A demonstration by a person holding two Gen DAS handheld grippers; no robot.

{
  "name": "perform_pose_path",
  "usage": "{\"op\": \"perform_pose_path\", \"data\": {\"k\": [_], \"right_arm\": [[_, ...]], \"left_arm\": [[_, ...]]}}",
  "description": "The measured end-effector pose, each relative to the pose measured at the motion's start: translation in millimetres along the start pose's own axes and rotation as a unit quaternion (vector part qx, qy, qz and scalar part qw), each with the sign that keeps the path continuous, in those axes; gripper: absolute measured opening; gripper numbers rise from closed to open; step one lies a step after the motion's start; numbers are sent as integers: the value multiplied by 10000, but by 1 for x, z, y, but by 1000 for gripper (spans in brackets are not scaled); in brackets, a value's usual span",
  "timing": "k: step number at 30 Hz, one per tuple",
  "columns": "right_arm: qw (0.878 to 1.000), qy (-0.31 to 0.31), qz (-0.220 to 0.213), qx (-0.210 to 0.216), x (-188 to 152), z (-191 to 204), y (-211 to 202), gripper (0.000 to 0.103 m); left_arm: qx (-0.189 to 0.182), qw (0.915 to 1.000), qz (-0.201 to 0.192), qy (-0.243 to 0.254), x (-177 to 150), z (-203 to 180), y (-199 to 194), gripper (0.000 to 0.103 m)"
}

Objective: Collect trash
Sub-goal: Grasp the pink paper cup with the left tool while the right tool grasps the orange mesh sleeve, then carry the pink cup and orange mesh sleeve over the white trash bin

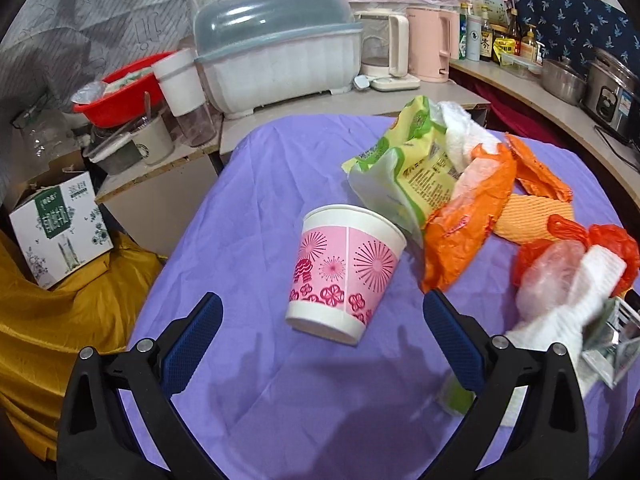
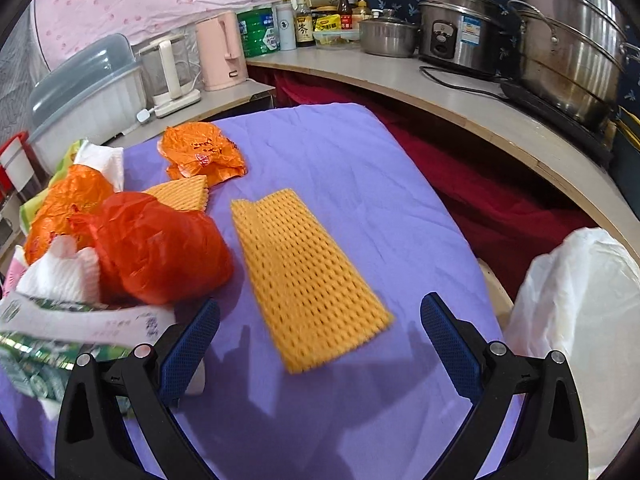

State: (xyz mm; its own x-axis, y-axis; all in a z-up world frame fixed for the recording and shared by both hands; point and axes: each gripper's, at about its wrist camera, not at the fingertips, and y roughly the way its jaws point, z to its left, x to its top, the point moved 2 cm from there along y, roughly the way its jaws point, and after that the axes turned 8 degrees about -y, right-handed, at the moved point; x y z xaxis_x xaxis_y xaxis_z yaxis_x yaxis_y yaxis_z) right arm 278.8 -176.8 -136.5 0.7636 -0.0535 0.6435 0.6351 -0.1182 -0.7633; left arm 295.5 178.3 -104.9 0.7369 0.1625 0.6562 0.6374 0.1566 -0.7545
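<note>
A pink-and-white paper cup (image 1: 346,272) stands tilted on the purple cloth (image 1: 280,380), just ahead of my open left gripper (image 1: 322,314), between the lines of its fingers. To its right lie a green-yellow wrapper (image 1: 404,164), orange bags (image 1: 464,224), a red bag (image 1: 600,248) and white tissue (image 1: 576,300). In the right wrist view a yellow foam net (image 2: 308,276) lies flat just in front of my open right gripper (image 2: 320,316). The red bag (image 2: 160,248), tissue (image 2: 60,276), an orange bag (image 2: 204,152) and a second foam net (image 2: 180,192) sit to its left.
A white plastic bag (image 2: 576,320) hangs at the table's right edge. A counter behind holds a dish box (image 1: 276,52), kettles (image 1: 428,48), bottles and steel pots (image 2: 568,52). A red basin (image 1: 124,88), a cardboard box (image 1: 60,228) and yellow fabric (image 1: 60,340) crowd the left.
</note>
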Motion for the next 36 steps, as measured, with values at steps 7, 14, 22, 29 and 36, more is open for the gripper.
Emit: {"op": "perform_pose_path", "data": {"k": [7, 14, 22, 29, 36], "right_arm": [[9991, 215, 137, 343, 11, -4, 26, 94], [9983, 197, 305, 460, 9, -5, 41, 72], [9990, -40, 188, 403, 6, -3, 26, 37], [9986, 85, 106, 510, 1, -15, -4, 20], [9978, 292, -197, 555, -3, -35, -57, 19]], "left_arm": [[-75, 9995, 316, -3, 1, 1, 40, 96], [-249, 9978, 612, -16, -1, -2, 57, 63], [-357, 9982, 474, -75, -2, -9, 40, 61], [-527, 9982, 293, -60, -4, -17, 1, 60], [-758, 9971, 4, -57, 1, -23, -50, 60]]}}
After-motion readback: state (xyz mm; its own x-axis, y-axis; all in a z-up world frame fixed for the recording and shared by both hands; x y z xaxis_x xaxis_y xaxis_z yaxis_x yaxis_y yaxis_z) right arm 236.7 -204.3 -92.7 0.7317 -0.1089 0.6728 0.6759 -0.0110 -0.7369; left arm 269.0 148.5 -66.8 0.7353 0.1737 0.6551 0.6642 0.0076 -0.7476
